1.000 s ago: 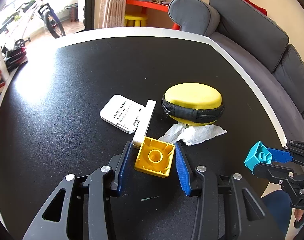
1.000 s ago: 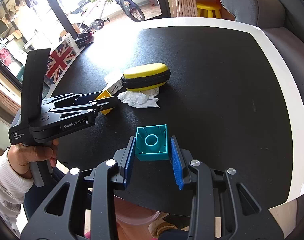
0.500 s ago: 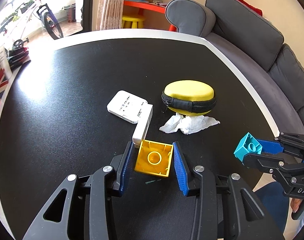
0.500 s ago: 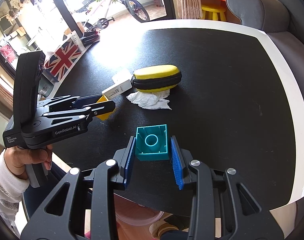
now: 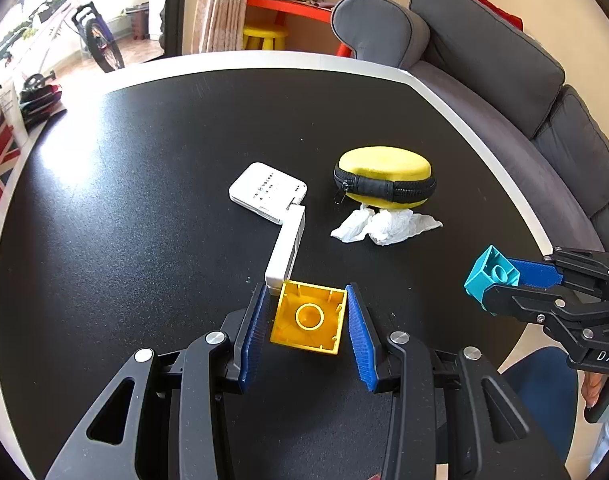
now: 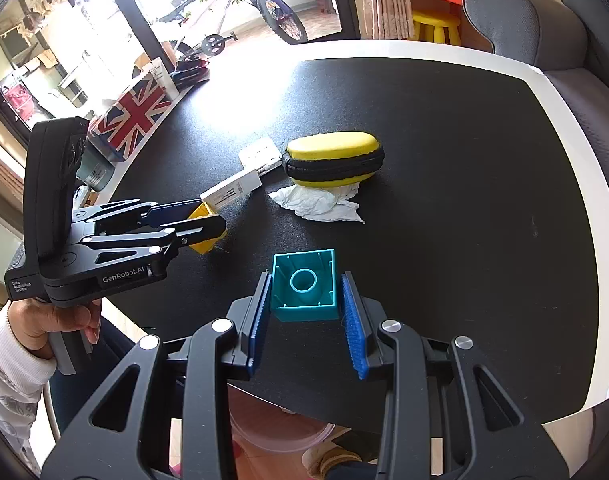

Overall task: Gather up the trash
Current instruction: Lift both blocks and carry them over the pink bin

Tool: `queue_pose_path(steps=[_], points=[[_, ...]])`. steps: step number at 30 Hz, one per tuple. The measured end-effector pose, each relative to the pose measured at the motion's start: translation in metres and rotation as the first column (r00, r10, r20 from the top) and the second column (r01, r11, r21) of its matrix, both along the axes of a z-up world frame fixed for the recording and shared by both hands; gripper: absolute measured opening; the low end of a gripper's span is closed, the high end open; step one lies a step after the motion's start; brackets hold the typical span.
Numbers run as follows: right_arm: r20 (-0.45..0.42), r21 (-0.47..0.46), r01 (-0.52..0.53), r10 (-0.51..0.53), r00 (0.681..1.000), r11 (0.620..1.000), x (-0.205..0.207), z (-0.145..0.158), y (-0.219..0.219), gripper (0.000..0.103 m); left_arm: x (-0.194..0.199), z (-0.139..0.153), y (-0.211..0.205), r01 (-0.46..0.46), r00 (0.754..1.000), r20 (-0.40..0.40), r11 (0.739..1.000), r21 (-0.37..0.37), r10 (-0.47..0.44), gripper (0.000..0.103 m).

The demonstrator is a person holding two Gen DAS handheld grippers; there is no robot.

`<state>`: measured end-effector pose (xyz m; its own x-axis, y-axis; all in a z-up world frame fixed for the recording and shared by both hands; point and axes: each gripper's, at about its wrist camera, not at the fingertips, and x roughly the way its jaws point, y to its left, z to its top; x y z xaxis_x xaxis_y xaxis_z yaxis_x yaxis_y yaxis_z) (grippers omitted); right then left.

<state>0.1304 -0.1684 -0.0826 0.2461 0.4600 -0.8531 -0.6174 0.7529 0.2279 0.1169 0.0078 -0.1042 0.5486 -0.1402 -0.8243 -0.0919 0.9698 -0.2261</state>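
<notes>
My left gripper (image 5: 308, 316) is shut on a yellow toy block (image 5: 307, 322), hollow side facing the camera, held just above the black table. In the right wrist view that left gripper (image 6: 208, 220) shows at the left with the yellow block (image 6: 205, 240) in its tips. My right gripper (image 6: 306, 294) is shut on a teal toy block (image 6: 304, 285); the left wrist view shows the teal block (image 5: 490, 276) at the right edge. A crumpled white tissue (image 5: 384, 225) lies on the table in front of a yellow zip case (image 5: 384, 180).
A white flat box (image 5: 267, 191) and a white stick-shaped box (image 5: 286, 250) lie left of the case. The round black table has a white rim (image 6: 564, 112). A grey sofa (image 5: 504, 80) stands beyond it. A pinkish bin (image 6: 276, 436) shows below the near table edge.
Both grippers have drawn back a little from the case and tissue, each with its block still held. The yellow block has come clear of the white stick-shaped box.
</notes>
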Motion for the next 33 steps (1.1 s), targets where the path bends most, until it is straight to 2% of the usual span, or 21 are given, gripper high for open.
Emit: queue_pose_path(steps=[3,7,9,10,13,21,33], points=[[-0.001,-0.001,0.000,0.000,1.000,1.000,0.000,0.000,0.000,0.034,0.000,-0.003,0.001,-0.006,1.000,-0.004,1.000,-0.007,0.006,0.040],[-0.001,0.000,0.000,0.000,1.000,1.000,0.000,0.000,0.000,0.034,-0.003,-0.005,0.000,-0.014,1.000,0.002,1.000,-0.010,0.014,0.059],[0.000,-0.001,-0.001,0.001,1.000,1.000,0.000,0.000,0.000,0.034,-0.005,-0.005,-0.001,-0.006,1.000,0.001,1.000,-0.006,0.006,0.059],[-0.001,0.000,0.000,0.000,1.000,1.000,0.000,-0.001,0.000,0.034,-0.006,-0.006,-0.001,-0.002,1.000,-0.001,1.000,-0.005,0.002,0.059],[-0.002,0.000,-0.001,0.001,1.000,1.000,0.000,-0.001,0.000,0.034,-0.007,-0.009,-0.004,0.012,1.000,-0.027,1.000,0.003,-0.012,0.035],[0.008,0.003,-0.006,0.006,1.000,1.000,-0.003,0.002,0.002,0.034,-0.014,-0.001,-0.005,0.022,1.000,-0.012,1.000,0.017,-0.022,0.034],[0.052,0.006,-0.055,0.055,0.997,0.998,-0.026,0.024,0.002,0.034,-0.050,0.044,-0.010,0.036,0.998,0.046,0.997,0.062,-0.039,0.034]])
